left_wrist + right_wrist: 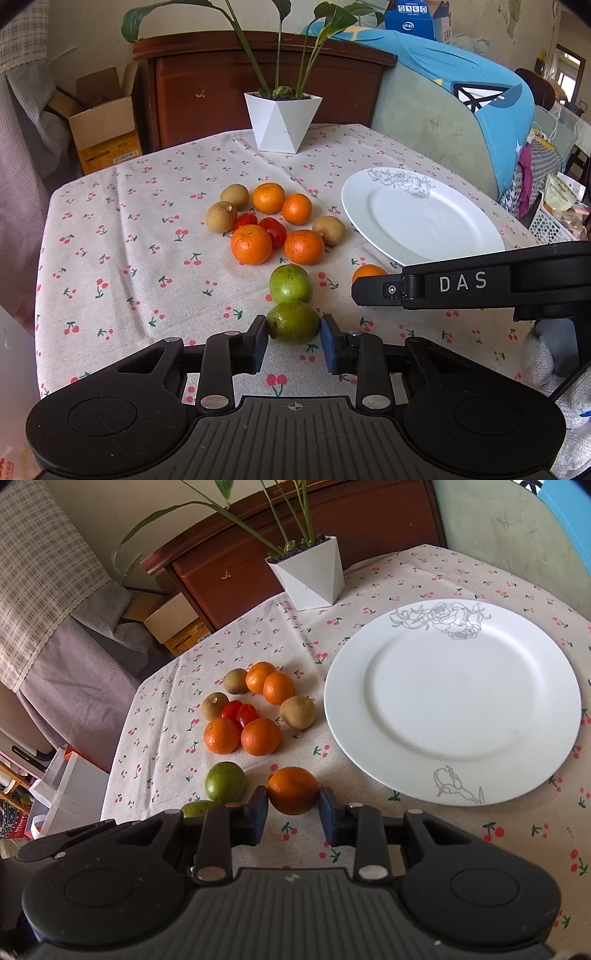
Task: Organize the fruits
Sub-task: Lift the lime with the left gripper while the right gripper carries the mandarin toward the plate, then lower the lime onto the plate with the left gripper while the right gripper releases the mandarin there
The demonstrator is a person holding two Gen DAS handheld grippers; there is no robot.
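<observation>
Two grippers are low over the desk, each with one fruit between its pads. The left gripper (294,338) is closed on a green fruit (293,323); both pads touch its sides, and the fruit rests on the cherry-print cloth (122,258). The right gripper (294,814) is closed on an orange (293,790) in the same way, with a pad on each side of it. In the left wrist view the right gripper comes in from the right edge as a black arm, and a small part of this orange shows behind its tip.

Just beyond the held green fruit lies a second green fruit (290,283), touching it or almost touching; I cannot tell which. In the right wrist view this second one is to the left of the held orange, a little apart from it.

Farther out is a tight group of fruits: four oranges (251,244), three brown fruits (221,217) and two small red tomatoes (273,229). The tomatoes lie in the middle of the group, and the other fruits are around them.

To the right of the group is a white plate (452,775) with a grey flower drawing on its rim. No fruit is on it. The held orange is near its left front edge, not touching it.

At the far side of the desk stands a white pot (282,123) with a green plant.
</observation>
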